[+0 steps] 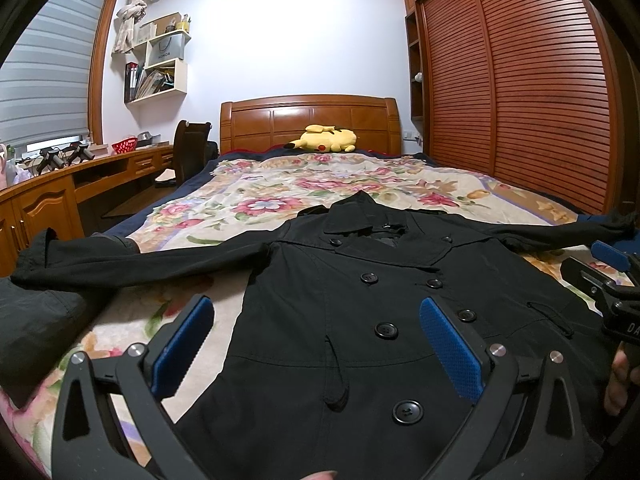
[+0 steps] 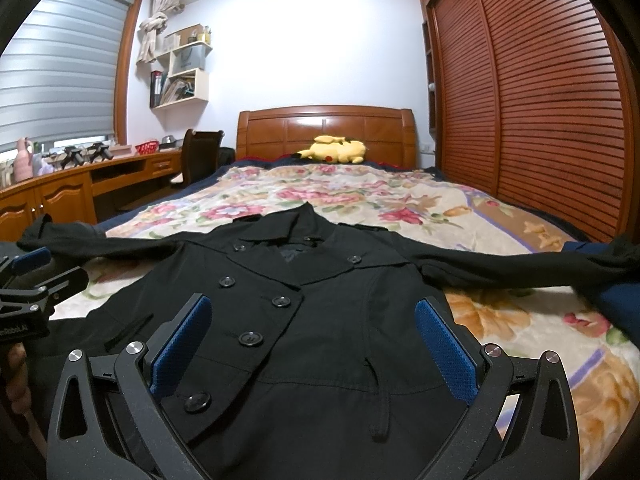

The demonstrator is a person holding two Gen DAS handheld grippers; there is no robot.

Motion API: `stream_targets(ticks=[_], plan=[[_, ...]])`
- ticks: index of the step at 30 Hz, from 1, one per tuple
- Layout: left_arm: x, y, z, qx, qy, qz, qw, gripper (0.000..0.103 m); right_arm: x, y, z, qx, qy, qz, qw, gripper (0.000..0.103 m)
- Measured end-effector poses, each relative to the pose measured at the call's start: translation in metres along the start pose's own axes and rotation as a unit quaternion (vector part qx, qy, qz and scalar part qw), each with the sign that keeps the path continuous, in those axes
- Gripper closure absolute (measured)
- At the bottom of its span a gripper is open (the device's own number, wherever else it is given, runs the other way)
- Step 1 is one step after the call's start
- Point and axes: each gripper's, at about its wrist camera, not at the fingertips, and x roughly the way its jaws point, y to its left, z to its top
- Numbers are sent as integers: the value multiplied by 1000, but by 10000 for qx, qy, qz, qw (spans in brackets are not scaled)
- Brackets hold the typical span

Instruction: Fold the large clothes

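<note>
We see a bed with a floral blanket (image 1: 280, 184), a wooden headboard (image 1: 310, 120), a yellow plush toy (image 1: 326, 139) and a slatted wardrobe (image 1: 520, 92) alongside. A black double-breasted coat (image 1: 340, 300) lies flat, front up and buttoned, sleeves spread. Our left gripper (image 1: 316, 344) and right gripper (image 2: 312, 340) hover above it, jaws apart, holding nothing.

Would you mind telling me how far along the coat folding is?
Done: the black buttoned coat lies flat, front up, on the floral bedspread, both sleeves spread out. In hand: nothing; the left tongs and right tongs hover open above it. Left: every fold.
</note>
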Motion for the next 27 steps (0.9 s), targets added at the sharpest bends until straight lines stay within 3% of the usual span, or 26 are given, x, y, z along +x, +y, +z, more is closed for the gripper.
stream_targets(ticks=[13, 27], plan=[[0, 3, 1, 17, 59, 15, 10000, 0, 1, 1, -1, -12, 18, 36, 10000, 0], [-9, 44, 15, -258, 363, 25, 9990, 0, 9, 28, 13, -218, 147, 352, 9990, 0]])
